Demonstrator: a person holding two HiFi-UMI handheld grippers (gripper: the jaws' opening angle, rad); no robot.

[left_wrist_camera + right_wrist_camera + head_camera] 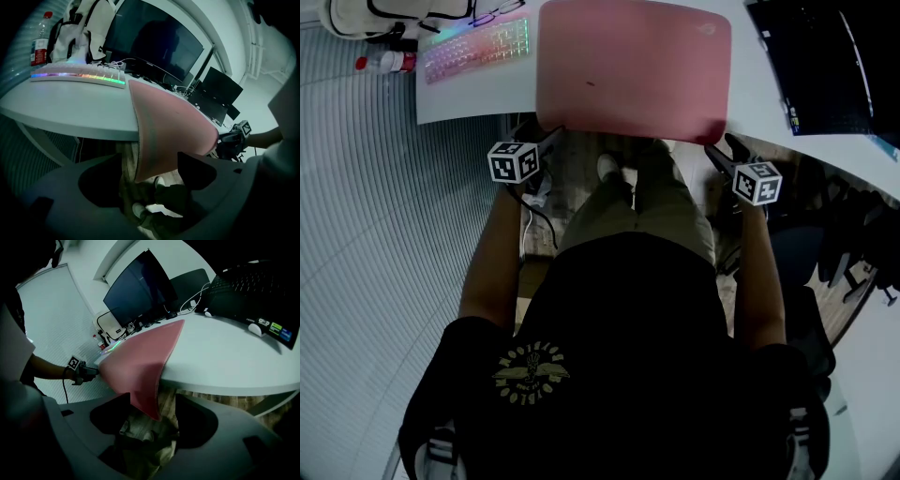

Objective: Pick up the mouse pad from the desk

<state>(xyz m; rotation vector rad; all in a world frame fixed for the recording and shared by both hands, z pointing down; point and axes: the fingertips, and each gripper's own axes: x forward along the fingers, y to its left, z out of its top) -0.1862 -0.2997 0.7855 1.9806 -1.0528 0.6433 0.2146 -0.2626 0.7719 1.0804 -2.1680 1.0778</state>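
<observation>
The pink mouse pad lies on the white desk with its near edge hanging over the desk's front. My left gripper is at the pad's near left corner and my right gripper is at its near right corner, both just below the desk edge. In the left gripper view the drooping pad corner hangs between the spread jaws of the left gripper. In the right gripper view the other corner hangs between the wide jaws of the right gripper. Neither pair of jaws presses on the pad.
A rainbow-lit keyboard, a bottle and a white bag sit at the desk's far left. A dark laptop is at the right, a monitor at the back. The person's legs are below the desk edge.
</observation>
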